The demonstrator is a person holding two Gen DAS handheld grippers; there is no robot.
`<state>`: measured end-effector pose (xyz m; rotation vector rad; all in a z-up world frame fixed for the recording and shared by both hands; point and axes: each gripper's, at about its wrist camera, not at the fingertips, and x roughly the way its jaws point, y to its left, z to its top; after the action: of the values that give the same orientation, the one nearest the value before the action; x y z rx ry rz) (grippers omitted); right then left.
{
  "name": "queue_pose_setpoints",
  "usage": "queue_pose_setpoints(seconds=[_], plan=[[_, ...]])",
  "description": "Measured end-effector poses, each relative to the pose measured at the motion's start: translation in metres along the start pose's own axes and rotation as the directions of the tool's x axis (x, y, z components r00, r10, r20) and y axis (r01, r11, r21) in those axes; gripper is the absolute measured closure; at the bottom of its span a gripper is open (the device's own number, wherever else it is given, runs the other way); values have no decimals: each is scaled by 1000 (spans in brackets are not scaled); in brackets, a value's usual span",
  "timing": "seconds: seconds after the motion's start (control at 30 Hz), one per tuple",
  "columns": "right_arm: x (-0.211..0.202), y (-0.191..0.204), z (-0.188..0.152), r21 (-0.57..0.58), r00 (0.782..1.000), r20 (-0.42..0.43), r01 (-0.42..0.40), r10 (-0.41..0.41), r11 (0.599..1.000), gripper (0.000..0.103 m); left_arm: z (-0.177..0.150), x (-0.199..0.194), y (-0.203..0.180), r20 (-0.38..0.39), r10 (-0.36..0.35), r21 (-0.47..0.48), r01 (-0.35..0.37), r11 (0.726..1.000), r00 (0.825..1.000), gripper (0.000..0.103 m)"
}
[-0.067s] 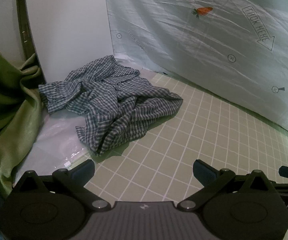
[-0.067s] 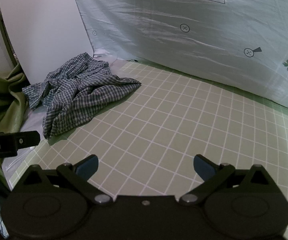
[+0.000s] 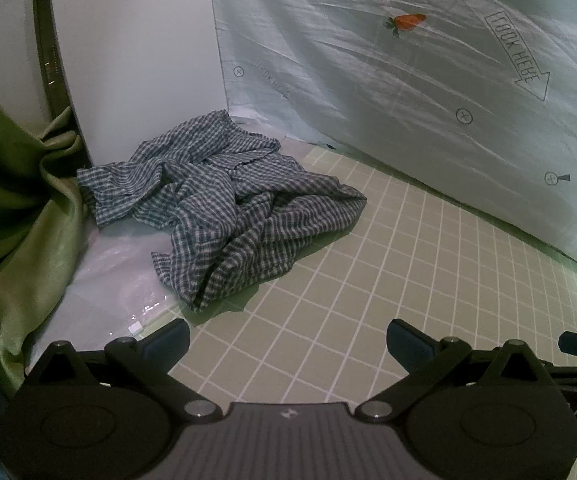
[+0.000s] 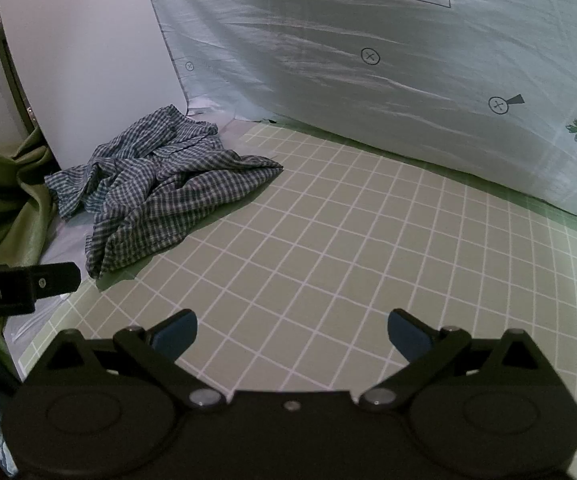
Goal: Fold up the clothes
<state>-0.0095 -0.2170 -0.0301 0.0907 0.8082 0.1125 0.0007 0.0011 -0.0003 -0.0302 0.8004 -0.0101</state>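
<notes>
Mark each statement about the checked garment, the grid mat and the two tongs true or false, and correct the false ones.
1. The checked garment lies neatly folded. False: it is a crumpled heap.
2. Both tongs, left and right, are open and hold nothing. True.
3. The garment sits in the middle of the grid mat. False: it lies at the mat's far left edge, partly off it.
4. A green curtain hangs left of the garment. True.
5. The sheet behind the mat is printed with strawberries. False: carrots.

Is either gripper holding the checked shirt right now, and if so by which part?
No. Both the left gripper and right gripper are open and empty; the checked shirt lies crumpled ahead, untouched.
</notes>
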Motion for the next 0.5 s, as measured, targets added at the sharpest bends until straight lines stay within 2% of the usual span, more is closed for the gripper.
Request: queue_pose_setpoints(seconds=[0.5], plan=[[-4,-2,-4,-10,1000,0,-4,4,1000,0,-3,1,1,-3,0,-3,0,1000,1000,0]])
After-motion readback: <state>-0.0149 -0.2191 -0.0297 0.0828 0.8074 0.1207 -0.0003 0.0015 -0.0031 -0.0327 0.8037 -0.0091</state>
